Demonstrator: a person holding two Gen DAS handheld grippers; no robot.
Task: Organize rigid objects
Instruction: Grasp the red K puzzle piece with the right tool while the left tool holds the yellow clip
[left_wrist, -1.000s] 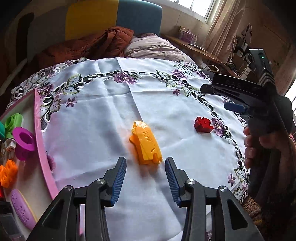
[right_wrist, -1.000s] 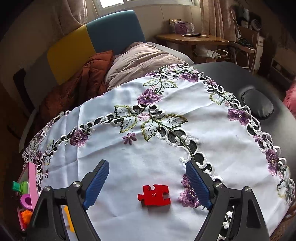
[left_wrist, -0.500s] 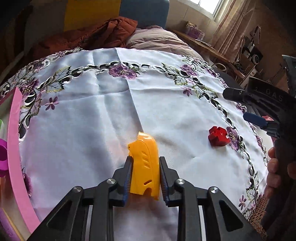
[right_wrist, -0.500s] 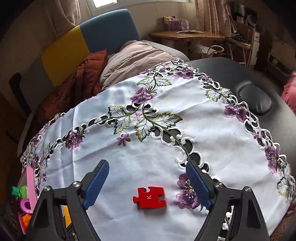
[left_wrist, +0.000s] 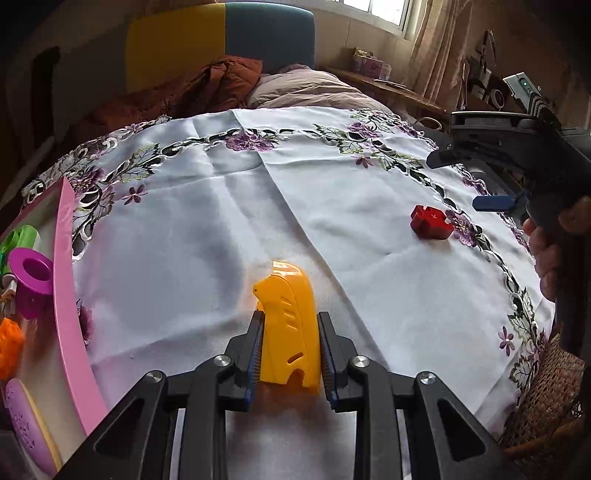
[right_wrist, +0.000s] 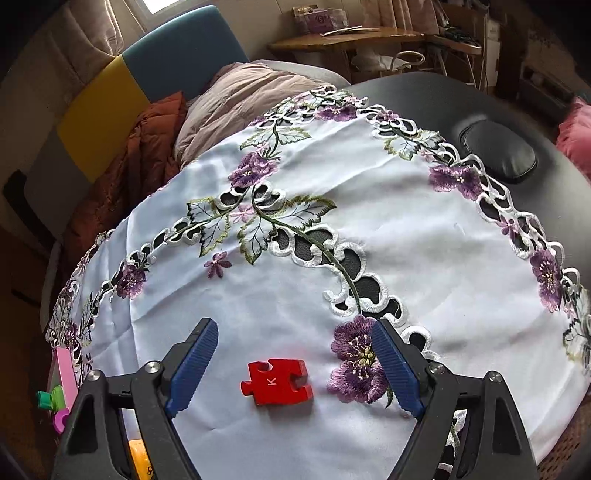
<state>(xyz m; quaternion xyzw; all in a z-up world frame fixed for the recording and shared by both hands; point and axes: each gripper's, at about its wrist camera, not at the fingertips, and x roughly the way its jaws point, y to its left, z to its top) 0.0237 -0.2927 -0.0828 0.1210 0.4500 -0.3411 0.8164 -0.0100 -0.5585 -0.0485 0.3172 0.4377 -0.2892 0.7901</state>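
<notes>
A yellow plastic toy piece (left_wrist: 290, 325) lies on the white embroidered cloth, and my left gripper (left_wrist: 290, 325) is shut on its sides. Further right on the cloth sits a red puzzle piece (left_wrist: 430, 222). In the right wrist view that red puzzle piece (right_wrist: 276, 381), marked K, lies flat between the wide-spread fingers of my right gripper (right_wrist: 293, 363), which stands open and touches nothing. The right gripper (left_wrist: 491, 181) also shows at the right edge of the left wrist view, held by a hand (left_wrist: 550, 254).
A pink-rimmed tray (left_wrist: 68, 295) at the left edge holds a purple spool (left_wrist: 31, 275), green and orange pieces and a lilac oval. The white cloth (right_wrist: 406, 240) covers a black padded table (right_wrist: 480, 110). Beyond lie bedding and a yellow-blue headboard.
My left gripper came forward around the yellow piece and closed on it. The right gripper drifted slightly, so the red puzzle piece now sits more centred between its open fingers.
</notes>
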